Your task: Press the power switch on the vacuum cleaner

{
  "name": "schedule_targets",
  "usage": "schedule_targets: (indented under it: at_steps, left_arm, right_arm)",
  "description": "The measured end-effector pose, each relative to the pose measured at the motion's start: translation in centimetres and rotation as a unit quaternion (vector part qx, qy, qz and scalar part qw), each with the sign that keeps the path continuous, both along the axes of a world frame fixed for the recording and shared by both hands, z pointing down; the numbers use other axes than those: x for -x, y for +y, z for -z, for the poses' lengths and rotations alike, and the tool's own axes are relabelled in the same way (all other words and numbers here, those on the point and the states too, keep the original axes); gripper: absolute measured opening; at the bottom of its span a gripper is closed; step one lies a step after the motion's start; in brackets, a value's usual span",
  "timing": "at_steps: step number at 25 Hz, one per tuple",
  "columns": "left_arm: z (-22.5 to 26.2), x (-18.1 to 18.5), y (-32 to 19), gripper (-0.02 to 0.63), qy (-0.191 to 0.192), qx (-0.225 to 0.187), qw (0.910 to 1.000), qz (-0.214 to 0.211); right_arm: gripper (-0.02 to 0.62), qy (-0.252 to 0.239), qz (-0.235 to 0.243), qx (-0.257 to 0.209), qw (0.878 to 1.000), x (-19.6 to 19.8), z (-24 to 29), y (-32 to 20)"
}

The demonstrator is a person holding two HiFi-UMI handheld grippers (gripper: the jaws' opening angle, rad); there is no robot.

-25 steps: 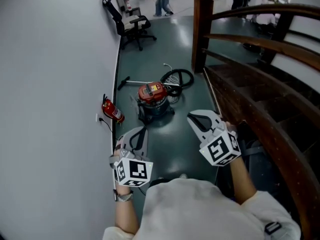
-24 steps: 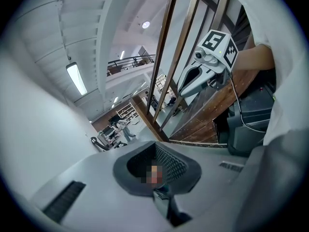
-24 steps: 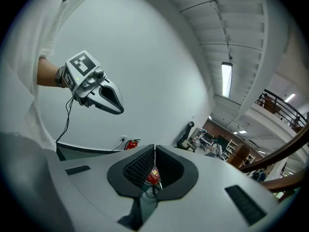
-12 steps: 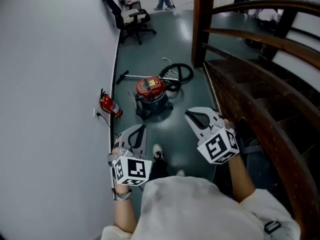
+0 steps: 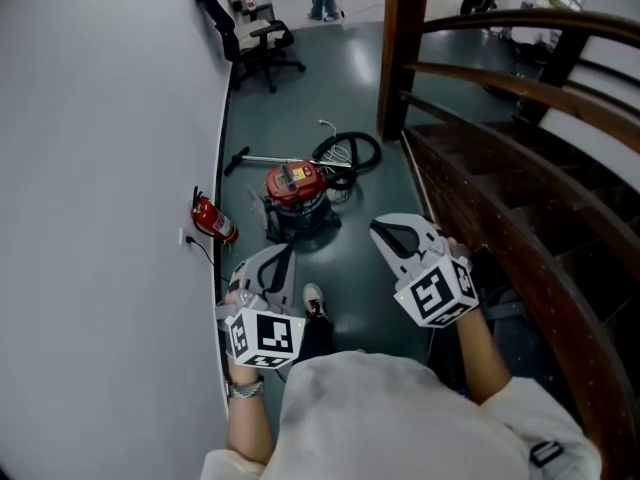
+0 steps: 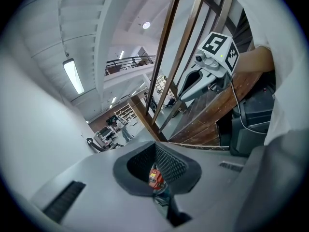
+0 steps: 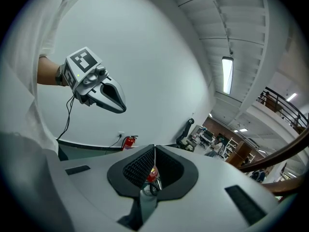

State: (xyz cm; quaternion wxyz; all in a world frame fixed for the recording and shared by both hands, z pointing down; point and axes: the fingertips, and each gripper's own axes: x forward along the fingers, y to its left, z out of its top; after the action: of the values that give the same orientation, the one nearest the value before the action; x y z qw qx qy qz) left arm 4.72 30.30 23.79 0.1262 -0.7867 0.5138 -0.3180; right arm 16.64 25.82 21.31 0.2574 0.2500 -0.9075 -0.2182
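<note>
Both hand-held grippers are clenched and empty. The left hand-held gripper has its ribbed pads drawn together with only a narrow slit below them, and the right hand-held gripper shows the same, with nothing caught between the jaws. Neither touches anything; they hang side by side in the air above the floor, tips pointing forward. The vacuum cleaner has a red top on a dark drum and stands on the floor ahead of both, well apart from them. It shows as a small red patch through each slit. Its power switch is probably on the red top, but it is too small to pick out. The way ahead is a corridor of dark green floor, bounded on the left by a plain white wall and on the right by a wooden staircase with curved rails. One fire extinguisher lies at the foot of the wall, just left of the vacuum cleaner. One coiled hose lies just behind it, and one wand stretches toward the wall. One office chair stands farther along. One shoe of the person shows between the grippers.
</note>
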Motion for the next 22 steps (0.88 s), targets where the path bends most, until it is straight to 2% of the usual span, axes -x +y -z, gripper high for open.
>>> schedule_targets:
  at_steps: [22]
  left_arm:
    - [-1.0,7.2,-13.3,-0.002,0.025,0.014,0.9994,-0.018]
  right_arm:
    - [0.031,0.009,-0.019,0.017,1.000,7.2,-0.7,-12.2]
